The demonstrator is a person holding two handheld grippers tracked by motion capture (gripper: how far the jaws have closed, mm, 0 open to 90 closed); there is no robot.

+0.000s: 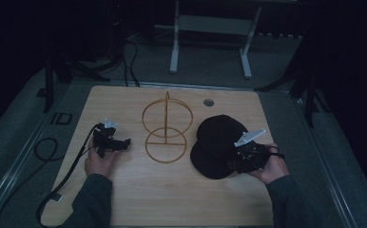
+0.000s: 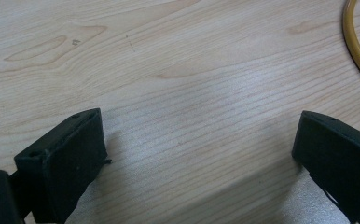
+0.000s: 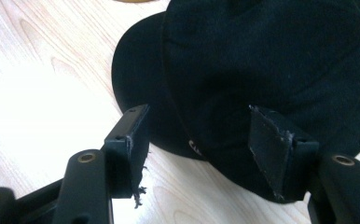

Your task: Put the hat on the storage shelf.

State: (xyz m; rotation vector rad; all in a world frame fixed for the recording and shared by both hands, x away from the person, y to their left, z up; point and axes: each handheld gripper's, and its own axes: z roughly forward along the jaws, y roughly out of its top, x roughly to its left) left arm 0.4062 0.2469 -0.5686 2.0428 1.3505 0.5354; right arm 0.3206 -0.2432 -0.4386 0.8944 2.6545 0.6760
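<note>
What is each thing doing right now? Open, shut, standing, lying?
Left hand-held gripper: open, over bare wood.
Right hand-held gripper: open, jaws astride the cap's edge.
Black cap: lying on the table.
Gold wire stand: standing upright, nothing on it.
Table: bare wood.

Dim high view, bright gripper views

Murky surroundings beyond the table (image 1: 139, 199); soft jaw shadows on sharp wood grain, washed-out glare left of the black cap (image 3: 262, 56)

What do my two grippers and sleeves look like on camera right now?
Both the left gripper and the right gripper are black two-jaw tools with flat rectangular pads, each topped by a pale three-cornered plate. A black cable trails from the left one. Sleeves are dark grey-green.
</note>
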